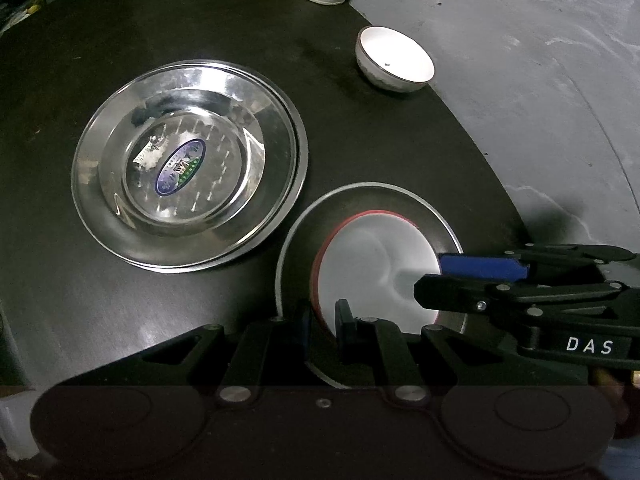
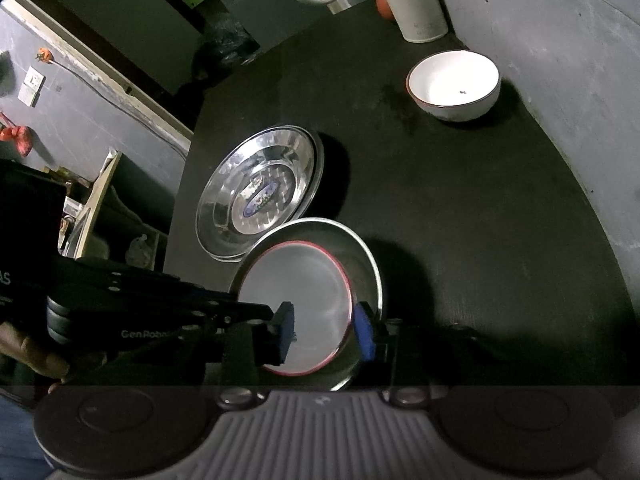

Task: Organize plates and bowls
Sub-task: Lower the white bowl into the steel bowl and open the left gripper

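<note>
Left gripper point(image 1: 323, 325) pinches the near rim of the red bowl point(image 1: 372, 264), which sits in a steel plate point(image 1: 440, 224). Right gripper point(image 2: 329, 332) straddles the bowl's far rim, jaws narrow; grip unclear. Stacked plates point(image 1: 188, 184) lie beside, white bowl point(image 1: 394, 58) beyond
</note>
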